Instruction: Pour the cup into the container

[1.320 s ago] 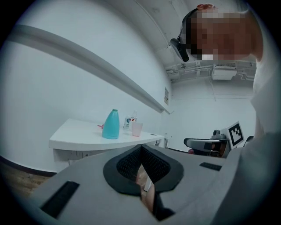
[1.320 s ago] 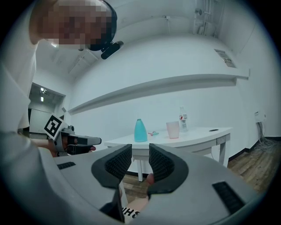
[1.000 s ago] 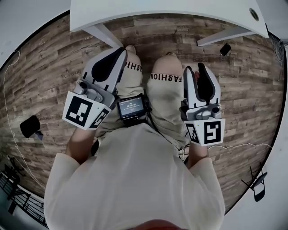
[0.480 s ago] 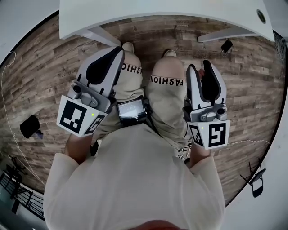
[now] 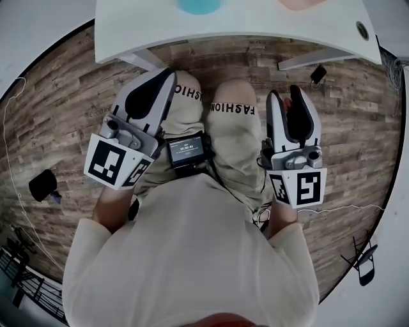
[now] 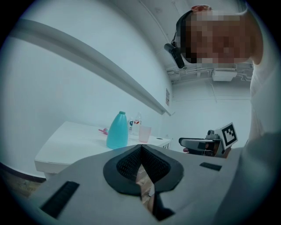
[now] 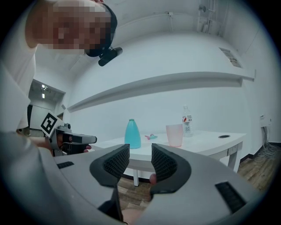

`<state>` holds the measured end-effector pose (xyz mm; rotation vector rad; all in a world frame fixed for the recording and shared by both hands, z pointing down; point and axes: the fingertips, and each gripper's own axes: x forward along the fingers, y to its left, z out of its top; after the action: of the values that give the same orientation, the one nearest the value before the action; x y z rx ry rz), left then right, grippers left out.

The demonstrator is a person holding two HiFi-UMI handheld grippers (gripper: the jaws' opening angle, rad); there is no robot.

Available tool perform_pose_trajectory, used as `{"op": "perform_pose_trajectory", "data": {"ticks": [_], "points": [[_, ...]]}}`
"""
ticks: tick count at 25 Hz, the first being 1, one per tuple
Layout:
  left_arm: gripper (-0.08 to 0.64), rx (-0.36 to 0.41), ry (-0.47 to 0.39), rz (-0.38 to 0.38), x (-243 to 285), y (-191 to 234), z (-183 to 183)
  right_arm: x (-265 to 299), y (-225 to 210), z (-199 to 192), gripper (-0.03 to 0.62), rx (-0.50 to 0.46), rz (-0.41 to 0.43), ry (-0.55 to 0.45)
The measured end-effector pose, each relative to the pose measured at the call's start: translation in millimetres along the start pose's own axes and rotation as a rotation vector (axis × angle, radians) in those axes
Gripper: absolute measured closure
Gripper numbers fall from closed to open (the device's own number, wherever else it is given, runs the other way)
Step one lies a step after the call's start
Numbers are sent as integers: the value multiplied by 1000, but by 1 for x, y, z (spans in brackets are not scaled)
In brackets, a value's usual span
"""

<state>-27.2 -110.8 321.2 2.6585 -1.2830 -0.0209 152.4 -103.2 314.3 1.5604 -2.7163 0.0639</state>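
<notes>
On the white table (image 7: 206, 143) stand a translucent pink cup (image 7: 174, 135) and, to its left, a teal bottle-shaped container (image 7: 132, 134). The head view catches only the tops of the container (image 5: 198, 6) and the cup (image 5: 299, 4) at the upper edge. Both grippers point level above the person's thighs, well short of the table. My left gripper (image 6: 140, 149) is shut with nothing in it. My right gripper (image 7: 140, 154) shows a narrow gap; its jaws have just been opening and nothing is between them.
A small clear bottle with a red label (image 7: 187, 120) stands behind the cup, and a small pink-and-teal item (image 7: 150, 137) lies beside it. A long shelf (image 7: 175, 81) runs along the wall. A small screen (image 5: 186, 151) sits at the person's waist. Wooden floor with a black object (image 5: 43, 180).
The head view has shifted, so the tops of the container and cup now show at the table's edge. Both grippers have moved slightly forward. The right jaws stand a little further apart.
</notes>
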Motion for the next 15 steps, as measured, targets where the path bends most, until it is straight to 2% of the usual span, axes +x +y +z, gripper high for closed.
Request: {"op": "perform_pose_trajectory", "data": {"ticks": [15], "points": [[548,-6,-7,34,-5,18,9,13,1,11,454,-17,18,-4]]}}
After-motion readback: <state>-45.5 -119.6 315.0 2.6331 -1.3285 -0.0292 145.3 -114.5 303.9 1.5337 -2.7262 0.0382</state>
